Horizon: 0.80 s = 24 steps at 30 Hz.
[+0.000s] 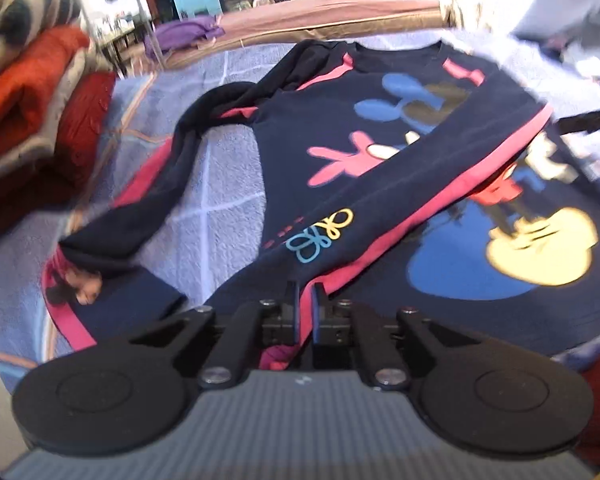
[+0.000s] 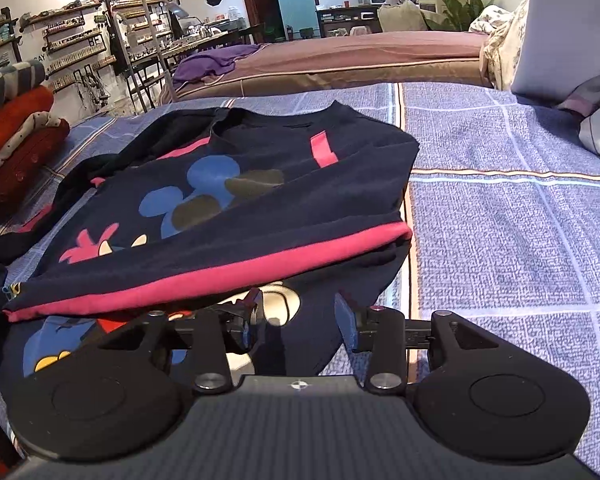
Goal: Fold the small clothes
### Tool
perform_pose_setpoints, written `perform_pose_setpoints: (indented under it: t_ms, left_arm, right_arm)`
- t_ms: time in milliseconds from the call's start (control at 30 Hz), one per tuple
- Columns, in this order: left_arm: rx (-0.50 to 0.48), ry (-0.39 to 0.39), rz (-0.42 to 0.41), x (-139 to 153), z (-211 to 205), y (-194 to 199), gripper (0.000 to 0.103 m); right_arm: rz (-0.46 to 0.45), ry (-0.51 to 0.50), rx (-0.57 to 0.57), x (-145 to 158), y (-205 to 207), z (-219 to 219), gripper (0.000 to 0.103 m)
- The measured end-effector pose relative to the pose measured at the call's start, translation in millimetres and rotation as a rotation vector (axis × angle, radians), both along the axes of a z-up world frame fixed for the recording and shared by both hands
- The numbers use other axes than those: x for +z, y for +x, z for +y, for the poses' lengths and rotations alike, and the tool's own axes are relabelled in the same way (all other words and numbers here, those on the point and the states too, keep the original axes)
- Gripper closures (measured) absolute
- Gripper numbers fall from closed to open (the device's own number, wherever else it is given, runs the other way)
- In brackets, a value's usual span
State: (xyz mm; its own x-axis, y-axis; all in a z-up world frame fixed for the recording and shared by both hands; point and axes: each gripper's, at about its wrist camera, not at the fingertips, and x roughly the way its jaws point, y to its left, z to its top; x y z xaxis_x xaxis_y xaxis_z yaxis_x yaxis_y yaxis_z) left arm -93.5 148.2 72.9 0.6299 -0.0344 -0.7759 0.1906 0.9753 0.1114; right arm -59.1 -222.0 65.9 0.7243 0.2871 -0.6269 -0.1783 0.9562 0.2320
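Left gripper (image 1: 306,304) clamps pink hem (image 1: 384,236) of shirt (image 1: 420,128), folded halfway; right gripper (image 2: 300,316) open; sleeve (image 1: 172,172) unfolded

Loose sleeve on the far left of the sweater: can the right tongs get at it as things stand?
Probably not directly. The right tongs stand open at the sweater's right part, and the sleeve trails off the opposite side, with the folded body between. The left tongs, though shut on the pink hem, are nearer.

Shirt (image 2: 236,200) spread on the bedspread (image 2: 500,220), folded clothes pile (image 2: 16,132) to its left, mattress (image 2: 340,60) behind
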Motion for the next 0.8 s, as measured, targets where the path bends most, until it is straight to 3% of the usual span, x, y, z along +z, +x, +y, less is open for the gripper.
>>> perform_pose_setpoints:
  t_ms: [200, 367, 467, 567, 633, 767, 800]
  left_arm:
    - [0.012, -0.184, 0.114, 6, 16, -17, 0.097]
    - [0.000, -0.185, 0.181, -8, 9, -19, 0.096]
    - [-0.010, -0.178, 0.191, -10, 7, -22, 0.085]
    - [-0.005, -0.222, 0.187, -8, 11, -21, 0.068]
    - [0.032, -0.232, 0.151, -2, 15, -22, 0.034]
    - [0.109, -0.202, 0.040, 18, 28, -21, 0.020]
    - [0.138, -0.184, 0.009, 22, 34, -22, 0.012]
  right_arm:
    - [-0.060, -0.008, -0.003, 12, 25, 7, 0.034]
    - [-0.029, -0.109, 0.081, -1, 40, 33, 0.034]
    - [0.045, -0.171, 0.096, -22, 42, 37, 0.034]
    - [0.022, -0.150, 0.089, -30, 33, 32, 0.033]
    - [0.019, -0.148, 0.087, -29, 30, 31, 0.032]
    - [-0.007, -0.063, 0.038, -12, 17, 25, 0.032]
    - [-0.027, -0.026, 0.040, -6, 10, 23, 0.027]
